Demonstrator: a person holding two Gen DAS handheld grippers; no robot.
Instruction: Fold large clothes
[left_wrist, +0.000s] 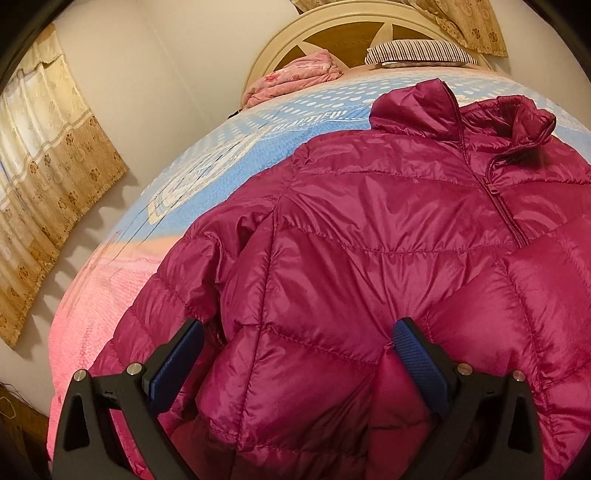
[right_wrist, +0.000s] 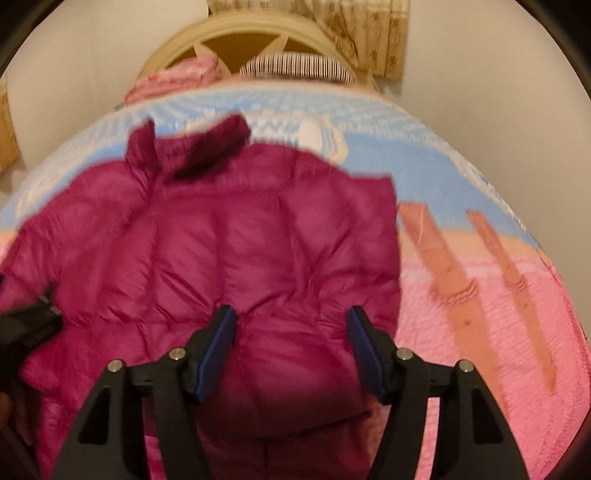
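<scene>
Magenta puffer jacket (left_wrist: 388, 240) lies flat on the bed (left_wrist: 229, 155), long axis near-to-far, collar pointing far toward the headboard (left_wrist: 332, 22), hem nearest. Left gripper (left_wrist: 295, 332) spread wide over the hem, gripping nothing. Right gripper (right_wrist: 291, 317) also spread; blurry view, probably just above the fabric.

Magenta quilted jacket (left_wrist: 369, 240) on pink-and-blue patterned bedspread (left_wrist: 221, 155); striped pillow (left_wrist: 417, 51); blue-padded black jaws.
</scene>
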